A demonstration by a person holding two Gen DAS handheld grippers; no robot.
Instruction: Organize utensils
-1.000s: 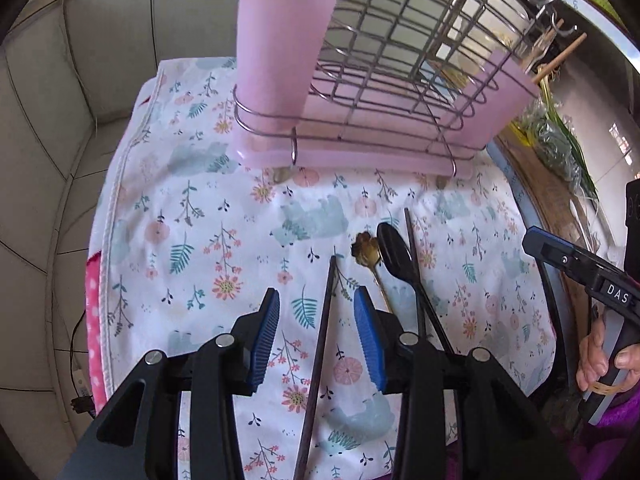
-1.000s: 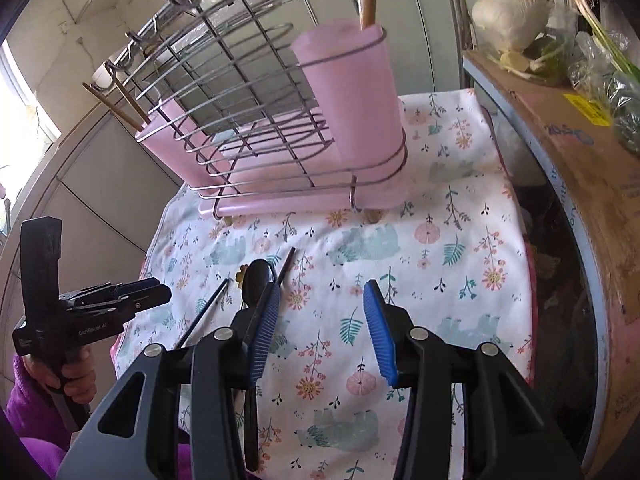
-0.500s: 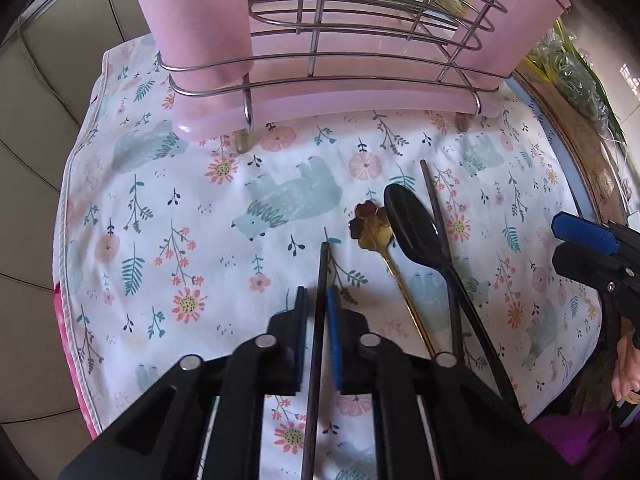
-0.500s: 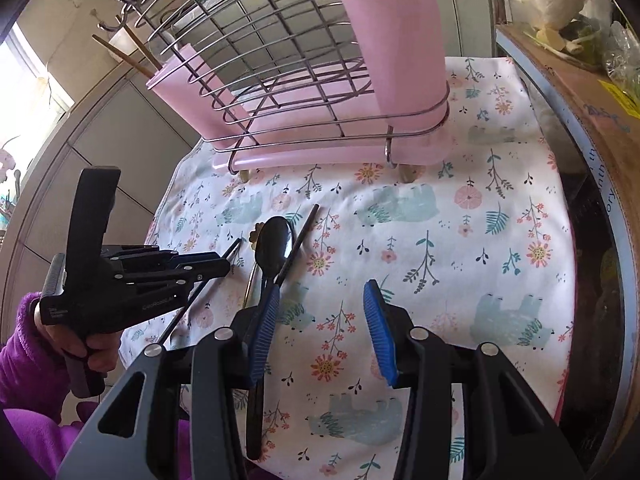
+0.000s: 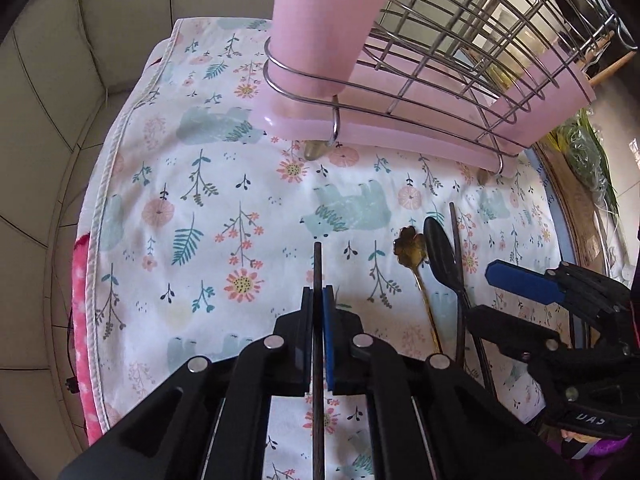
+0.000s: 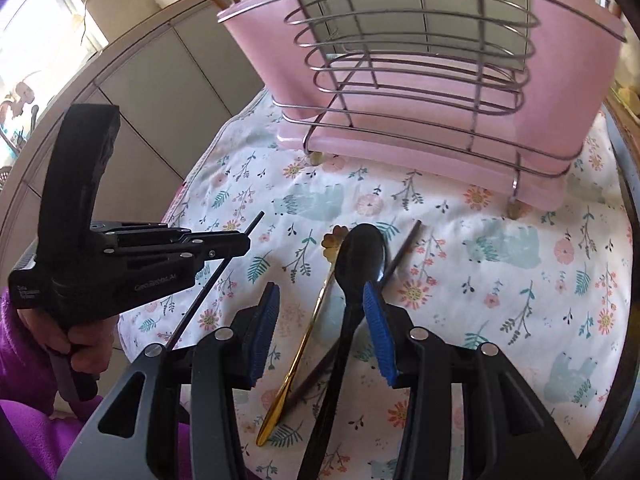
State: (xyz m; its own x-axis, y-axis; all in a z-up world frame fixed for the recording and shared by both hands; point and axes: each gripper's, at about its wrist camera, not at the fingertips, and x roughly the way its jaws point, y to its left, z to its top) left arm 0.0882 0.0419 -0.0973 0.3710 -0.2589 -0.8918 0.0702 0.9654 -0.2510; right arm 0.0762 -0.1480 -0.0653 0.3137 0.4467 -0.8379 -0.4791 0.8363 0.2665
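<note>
Left gripper (image 5: 318, 300) clamped on chopstick (image 5: 317, 268), long axis along fingers. Right gripper (image 6: 320, 320) half-open, empty, straddling black spoon (image 6: 362, 256) handle, nearer it.

Rack (image 5: 460, 92) top cut off — chopstick (image 5: 318, 272) lower end hidden.

Rack (image 5: 420, 92) at cloth's (image 5: 180, 168) far end, spoons (image 6: 360, 256) before it, chopstick (image 5: 317, 268) to their left

Two dark chopsticks (image 5: 317, 268) (image 6: 402, 254); one black spoon (image 6: 362, 254); one gold spoon (image 6: 308, 328); one pink wire rack (image 6: 420, 80); one floral cloth (image 6: 500, 280); two grippers (image 5: 318, 312) (image 6: 320, 336).
</note>
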